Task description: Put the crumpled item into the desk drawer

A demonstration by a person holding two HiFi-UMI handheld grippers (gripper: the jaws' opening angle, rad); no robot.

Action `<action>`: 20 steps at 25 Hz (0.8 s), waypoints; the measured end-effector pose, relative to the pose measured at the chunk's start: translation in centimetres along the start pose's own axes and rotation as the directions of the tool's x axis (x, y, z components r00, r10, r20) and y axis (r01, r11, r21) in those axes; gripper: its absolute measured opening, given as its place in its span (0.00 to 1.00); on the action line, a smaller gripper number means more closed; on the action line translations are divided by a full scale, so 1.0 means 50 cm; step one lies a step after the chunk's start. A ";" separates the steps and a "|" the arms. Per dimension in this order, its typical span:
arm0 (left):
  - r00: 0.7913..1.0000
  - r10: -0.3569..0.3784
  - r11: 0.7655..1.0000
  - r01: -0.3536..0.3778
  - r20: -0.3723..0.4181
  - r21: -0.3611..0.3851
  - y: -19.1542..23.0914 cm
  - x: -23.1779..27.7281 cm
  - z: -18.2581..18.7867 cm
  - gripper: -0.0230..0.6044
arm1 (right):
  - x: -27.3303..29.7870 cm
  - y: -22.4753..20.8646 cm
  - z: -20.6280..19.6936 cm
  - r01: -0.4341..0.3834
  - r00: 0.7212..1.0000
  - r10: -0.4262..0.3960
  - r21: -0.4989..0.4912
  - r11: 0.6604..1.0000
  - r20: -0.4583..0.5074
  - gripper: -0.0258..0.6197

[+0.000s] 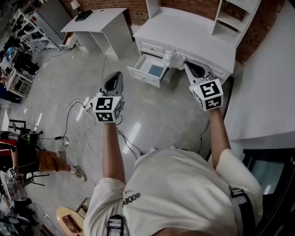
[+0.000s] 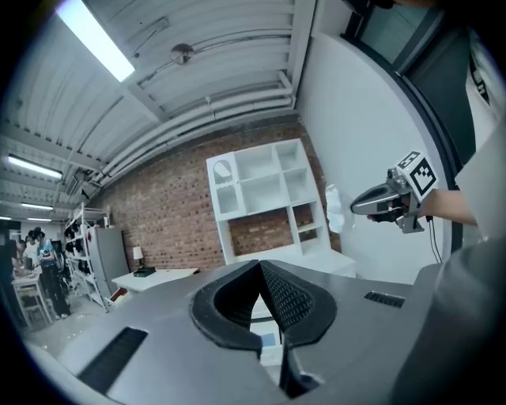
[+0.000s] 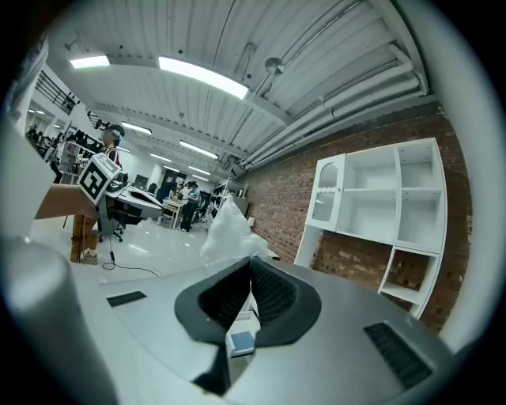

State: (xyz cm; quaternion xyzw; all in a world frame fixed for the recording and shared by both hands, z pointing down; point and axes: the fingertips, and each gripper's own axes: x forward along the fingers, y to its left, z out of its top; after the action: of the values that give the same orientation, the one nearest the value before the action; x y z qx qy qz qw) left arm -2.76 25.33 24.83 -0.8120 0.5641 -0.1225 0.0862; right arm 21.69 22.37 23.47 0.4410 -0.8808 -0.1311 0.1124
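Observation:
A crumpled white item (image 1: 174, 59) hangs from the tip of my right gripper (image 1: 186, 63), which is shut on it just right of the open desk drawer (image 1: 148, 73). The drawer sticks out from the white desk (image 1: 184, 32) and holds a blue object (image 1: 156, 70). In the right gripper view the crumpled item (image 3: 229, 229) rises from the closed jaws of the right gripper (image 3: 251, 259). My left gripper (image 1: 113, 83) hovers over the floor left of the drawer, shut and empty. The left gripper view shows the left gripper (image 2: 259, 265) with its pads together, and the crumpled item (image 2: 334, 210) off to the right.
A white shelf unit (image 1: 235, 14) stands on the desk's right end. A second white table (image 1: 99, 20) is at the back left. Cables (image 1: 78, 120) trail over the grey floor. A person (image 1: 37, 159) sits at the left edge. A white panel (image 1: 267, 92) is on the right.

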 end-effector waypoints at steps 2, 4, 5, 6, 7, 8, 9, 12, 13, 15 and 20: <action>1.000 0.008 1.000 -0.008 -0.005 -0.004 -0.016 0.003 0.004 0.07 | -0.010 -0.014 -0.010 -0.005 1.000 0.005 0.002 1.000 0.002 0.05; 1.000 0.017 1.000 -0.017 -0.010 -0.004 -0.031 0.007 0.008 0.07 | -0.017 -0.028 -0.021 -0.012 1.000 0.012 0.002 1.000 0.004 0.05; 1.000 0.020 1.000 -0.020 -0.011 -0.004 -0.040 0.010 0.010 0.07 | -0.021 -0.036 -0.026 -0.013 1.000 0.013 0.001 1.000 0.003 0.05; 1.000 0.021 1.000 -0.021 -0.011 -0.005 -0.049 0.013 0.013 0.07 | -0.027 -0.044 -0.030 -0.013 1.000 0.013 0.002 1.000 0.002 0.05; 1.000 0.019 1.000 -0.019 -0.010 -0.005 -0.058 0.016 0.016 0.07 | -0.033 -0.052 -0.034 -0.012 1.000 0.012 0.003 1.000 0.000 0.05; 1.000 0.016 1.000 -0.016 -0.010 -0.005 -0.067 0.020 0.018 0.07 | -0.037 -0.060 -0.038 -0.010 1.000 0.010 0.003 1.000 0.001 0.05; 1.000 0.016 1.000 -0.016 -0.011 -0.006 -0.072 0.023 0.018 0.07 | -0.039 -0.066 -0.042 -0.007 1.000 0.007 0.002 1.000 0.002 0.05; 1.000 0.021 1.000 -0.021 -0.021 -0.006 -0.082 0.031 0.016 0.07 | -0.035 -0.080 -0.049 -0.010 1.000 0.010 0.007 1.000 0.005 0.05; 0.999 0.023 1.000 -0.023 -0.023 -0.005 -0.084 0.034 0.017 0.07 | -0.035 -0.085 -0.051 -0.013 1.000 0.013 0.008 1.000 0.005 0.05; 0.999 0.024 1.000 -0.024 -0.022 -0.004 -0.087 0.048 0.024 0.07 | -0.033 -0.098 -0.054 -0.014 1.000 0.014 0.008 1.000 0.007 0.05; 1.000 0.025 1.000 -0.025 -0.016 0.000 -0.082 0.093 0.016 0.07 | 0.014 -0.120 -0.081 -0.024 1.000 0.023 0.024 0.999 0.012 0.05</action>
State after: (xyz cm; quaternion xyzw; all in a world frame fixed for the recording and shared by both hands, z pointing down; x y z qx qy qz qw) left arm 2.67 22.41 25.69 -0.8040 0.5749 -0.1276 0.0831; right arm 27.03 17.82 25.37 0.4311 -0.8881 -0.1216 0.1034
